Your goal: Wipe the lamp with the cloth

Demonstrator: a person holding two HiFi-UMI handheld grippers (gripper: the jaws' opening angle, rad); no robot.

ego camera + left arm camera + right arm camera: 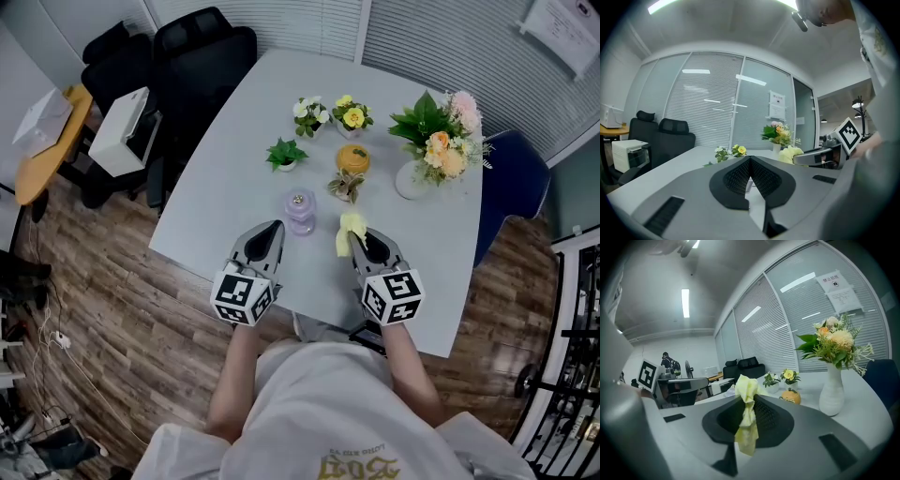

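The right claw (361,239) is clamped on a yellow cloth (351,228), pinching it in a thin bunch. A tuft stands past the tips and a tail hangs down in front of the pads in the right gripper view. The left claw (270,232) is closed with nothing in it. It hovers just short of the small lilac lamp (300,212), which stands on the grey worktop (225,187) slightly left of the cloth and apart from both claws.

The main risk appears to be the lamp's lightness. With no claw steadying it, a sideways wipe could slide or topple it. It could be pushed into the dried sprig (345,187) and the orange pumpkin ornament (353,159) just behind.

The grip on the cloth looks narrow, so drag against the lamp could pull the cloth free. So little cloth projects that the hard tips might touch the lamp instead. A wide sweep could also brush the flower vase (412,178) to the right.
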